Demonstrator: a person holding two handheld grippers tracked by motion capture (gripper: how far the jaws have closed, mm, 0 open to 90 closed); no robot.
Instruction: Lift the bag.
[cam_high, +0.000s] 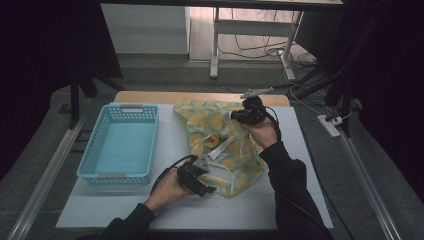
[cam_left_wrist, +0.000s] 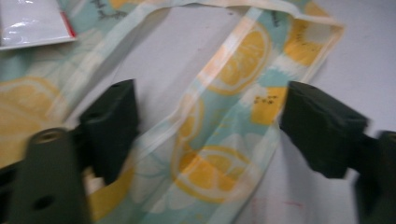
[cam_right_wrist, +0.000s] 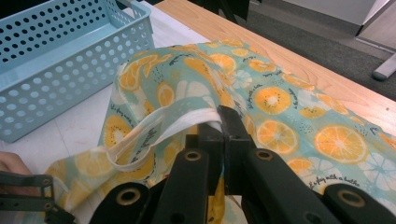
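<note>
Near the desk's front edge, the left gripper (cam_left_wrist: 205, 135) straddles a strap (cam_left_wrist: 219, 154) of the lemon-print bag (cam_high: 220, 145), jaws apart, pads not pressing. Farther back, the right gripper (cam_right_wrist: 224, 126) pinches the bag's white handle (cam_right_wrist: 154, 126) with closed jaws; script on the cloth is too small to read.

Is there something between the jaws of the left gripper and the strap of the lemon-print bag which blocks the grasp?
Nothing visible blocks it. In the left gripper view the strap of the lemon-print bag lies flat on the table, directly between the open jaws of the left gripper. The right gripper is shut on the other strap, farther off.
</note>
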